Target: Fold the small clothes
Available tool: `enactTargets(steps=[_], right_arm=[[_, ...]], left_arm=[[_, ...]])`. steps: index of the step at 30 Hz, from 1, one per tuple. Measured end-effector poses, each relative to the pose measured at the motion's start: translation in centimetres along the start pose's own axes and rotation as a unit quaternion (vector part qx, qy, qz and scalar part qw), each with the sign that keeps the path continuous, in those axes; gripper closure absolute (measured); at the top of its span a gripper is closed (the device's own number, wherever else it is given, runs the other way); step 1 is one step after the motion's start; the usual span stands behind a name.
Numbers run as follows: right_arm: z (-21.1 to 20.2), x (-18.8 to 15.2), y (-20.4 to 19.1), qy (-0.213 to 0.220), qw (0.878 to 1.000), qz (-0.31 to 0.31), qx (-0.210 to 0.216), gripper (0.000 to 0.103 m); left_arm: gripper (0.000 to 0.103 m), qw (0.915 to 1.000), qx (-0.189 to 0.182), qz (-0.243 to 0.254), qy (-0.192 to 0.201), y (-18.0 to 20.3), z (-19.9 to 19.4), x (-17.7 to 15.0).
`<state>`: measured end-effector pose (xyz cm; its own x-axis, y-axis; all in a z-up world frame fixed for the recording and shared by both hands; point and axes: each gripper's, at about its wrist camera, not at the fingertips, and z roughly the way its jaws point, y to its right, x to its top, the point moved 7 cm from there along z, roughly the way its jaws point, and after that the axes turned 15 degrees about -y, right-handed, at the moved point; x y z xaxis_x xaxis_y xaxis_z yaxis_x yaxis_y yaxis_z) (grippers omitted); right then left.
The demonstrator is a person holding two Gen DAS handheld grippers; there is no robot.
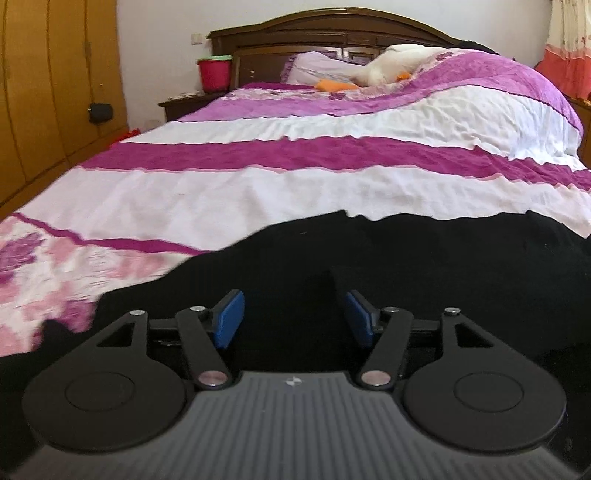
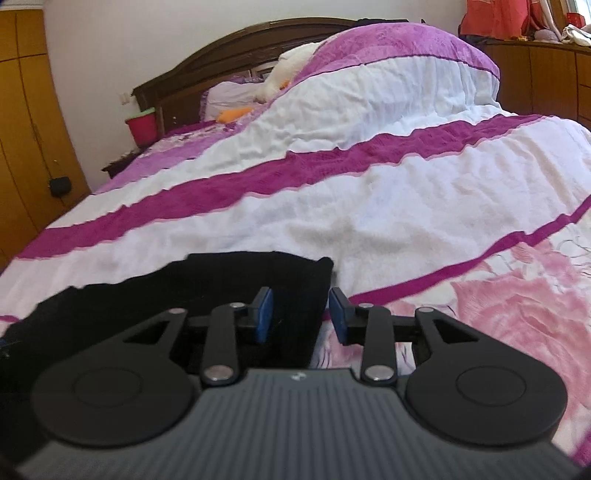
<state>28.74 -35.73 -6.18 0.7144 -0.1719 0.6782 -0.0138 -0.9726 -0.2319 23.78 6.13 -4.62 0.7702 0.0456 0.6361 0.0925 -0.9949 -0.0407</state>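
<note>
My left gripper (image 1: 293,317) sits low and level, pointing toward twelve o'clock, its blue pads (image 1: 229,319) spread wide with clear space between them. My right gripper (image 2: 301,315) is also low, pointing to twelve, its jaws parted more narrowly, blue pads (image 2: 265,315) facing each other, nothing clamped.

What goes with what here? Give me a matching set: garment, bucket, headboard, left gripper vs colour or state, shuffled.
Things:
1. garment
2. bucket
3. headboard
4. left gripper

Colour or state:
A. dark brown wood
B. open, above the black cloth
C. black, lying on the bedspread
D. red with a green rim

Pairs: 1-C, 2-D, 3-A, 4-B
</note>
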Motion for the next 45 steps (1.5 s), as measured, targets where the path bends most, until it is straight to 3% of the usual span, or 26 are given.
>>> enactTargets(steps=[10, 18, 21, 27, 33, 39, 45], right_arm=[[-8.3, -4.2, -3.5, -0.016, 0.999, -0.013, 0.034, 0.067], [-13.0, -7.3, -6.9, -0.024, 0.997, -0.027, 0.065, 0.067], [-13.5, -8.9, -7.8, -0.030, 0.997, -0.029, 0.067, 0.067], [-11.8, -12.5, -8.5, -0.056, 0.997, -0.022, 0.058, 0.067], [-9.6, -14.8, -8.3, -0.097, 0.993, 0.015, 0.059, 0.067], [-8.2, -16.4, -8.8, -0.109, 0.993, 0.002, 0.046, 0.067], [-7.6, -17.2, -8.5, -0.103, 0.994, 0.001, 0.046, 0.067]], left_arm=[[0.036, 0.9980, 0.010, -0.062, 0.004, -5.6, -6.8, -4.4], [0.035, 0.9922, 0.045, -0.116, -0.002, -11.5, -10.7, -8.7], [0.035, 0.9850, 0.061, -0.161, -0.011, -14.3, -11.4, -11.0], [0.034, 0.9620, 0.047, -0.266, -0.038, -19.5, -10.7, -14.6], [0.033, 0.9414, 0.023, -0.336, -0.026, -22.0, -9.3, -15.9], [0.025, 0.9249, -0.002, -0.380, 0.017, -22.7, -7.9, -15.4], [0.025, 0.9236, 0.016, -0.381, 0.040, -23.0, -6.5, -14.5]])
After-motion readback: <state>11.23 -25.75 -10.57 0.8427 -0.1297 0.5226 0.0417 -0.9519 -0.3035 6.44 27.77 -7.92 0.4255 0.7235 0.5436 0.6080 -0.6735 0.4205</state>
